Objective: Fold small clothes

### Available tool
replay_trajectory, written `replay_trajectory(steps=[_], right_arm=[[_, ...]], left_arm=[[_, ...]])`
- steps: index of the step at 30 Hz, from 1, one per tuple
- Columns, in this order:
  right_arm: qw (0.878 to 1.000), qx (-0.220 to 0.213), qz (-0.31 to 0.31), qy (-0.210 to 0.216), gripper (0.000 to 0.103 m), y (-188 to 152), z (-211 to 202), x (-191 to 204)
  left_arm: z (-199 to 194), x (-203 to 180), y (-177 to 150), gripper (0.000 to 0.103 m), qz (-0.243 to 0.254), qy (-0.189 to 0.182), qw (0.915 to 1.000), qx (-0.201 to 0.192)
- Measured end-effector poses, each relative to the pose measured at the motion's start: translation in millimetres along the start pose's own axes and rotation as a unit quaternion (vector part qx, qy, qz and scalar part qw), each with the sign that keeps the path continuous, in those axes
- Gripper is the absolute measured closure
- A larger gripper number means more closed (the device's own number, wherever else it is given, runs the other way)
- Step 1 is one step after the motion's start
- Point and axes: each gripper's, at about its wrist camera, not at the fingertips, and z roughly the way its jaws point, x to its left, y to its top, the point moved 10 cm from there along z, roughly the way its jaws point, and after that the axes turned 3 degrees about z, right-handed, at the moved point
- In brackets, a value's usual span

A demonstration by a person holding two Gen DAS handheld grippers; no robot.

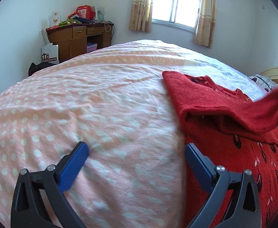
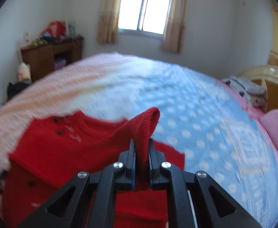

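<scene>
Right claw [image 2: 141, 144] grips the red sweater [image 2: 66, 146] sleeve; left claw [image 1: 136, 152] gapes empty over the bed [image 1: 101, 95], beside the sweater.

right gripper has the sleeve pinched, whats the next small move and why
Probably carry the sleeve across and lay it on the red sweater: the right gripper holds it lifted off the body, while the left gripper hangs open over the bedsheet.

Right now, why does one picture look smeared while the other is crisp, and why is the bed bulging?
Right wrist view: bed and desk streak with motion blur, while the gripper and pinched red sweater stay sharp. Left wrist view: crisp throughout. Both: fisheye lens bows the bed; window is blown out white.
</scene>
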Motion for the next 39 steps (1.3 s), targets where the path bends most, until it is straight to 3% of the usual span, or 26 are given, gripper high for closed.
replay_trajectory(steps=[4,5,6,8,12,15,17,19,22,24,27,32,34,37,39], right_arm=[[0.998,0.064,0.021,-0.021,0.093,-49.6,38.2,-18.3],[0.996,0.083,0.027,-0.017,0.087,-61.4,46.2,-20.7],[0.996,0.084,0.031,-0.017,0.086,-64.2,46.7,-23.9],[0.996,0.07,0.046,-0.02,0.069,-61.3,37.2,-32.7],[0.994,0.021,0.092,-0.052,0.065,-51.7,6.3,-55.2],[0.996,-0.004,0.091,0.002,0.064,-42.5,-23.0,-28.3],[0.997,-0.003,0.062,0.056,0.064,-40.7,-34.4,10.7],[0.997,0.0,0.021,0.081,0.064,-42.4,-40.1,47.4],[0.992,0.009,0.001,0.127,0.064,-46.6,-39.6,87.2],[0.993,0.008,-0.023,0.118,0.064,-49.1,-36.4,102.9],[0.994,0.011,-0.02,0.109,0.064,-51.0,-28.4,105.4],[0.995,0.005,-0.011,0.097,0.064,-49.9,-23.6,76.7],[0.996,0.007,-0.001,0.087,0.064,-49.0,-18.5,61.0],[0.997,0.009,0.03,0.07,0.064,-46.6,-10.1,36.8],[0.996,0.015,0.059,0.063,0.064,-45.6,0.3,18.9]], left_arm=[[1.6,0.3,0.9,0.0,0.002,0.003,1.0,0.001],[2.2,0.2,1.1,0.0,0.002,0.004,1.0,0.001],[2.6,0.1,0.9,0.0,0.004,0.005,1.0,0.002],[3.4,0.4,0.7,0.0,0.005,0.006,1.0,0.002],[3.4,0.7,0.8,0.0,0.005,0.005,1.0,0.005],[3.6,0.5,1.1,0.0,0.007,0.006,0.9999,0.009],[2.7,-1.6,2.7,0.0,0.016,0.016,0.9996,0.019],[-0.1,-9.1,7.0,0.0,0.031,0.013,0.9991,0.027],[-12.0,-29.7,19.3,0.0,0.054,-0.005,0.9985,0.005],[-10.3,-46.5,27.3,0.0,0.063,-0.015,0.9979,0.005],[5.2,-71.2,29.3,0.0,0.08,-0.031,0.9957,0.036],[41.1,-90.4,38.4,0.0,0.111,0.012,0.9915,0.067],[52.9,-86.5,42.2,0.0,0.1,0.037,0.9908,0.084],[66.0,-55.7,51.1,0.0,0.026,0.074,0.9913,0.106],[68.4,-44.7,46.9,0.0,-0.018,0.055,0.9913,0.118]])
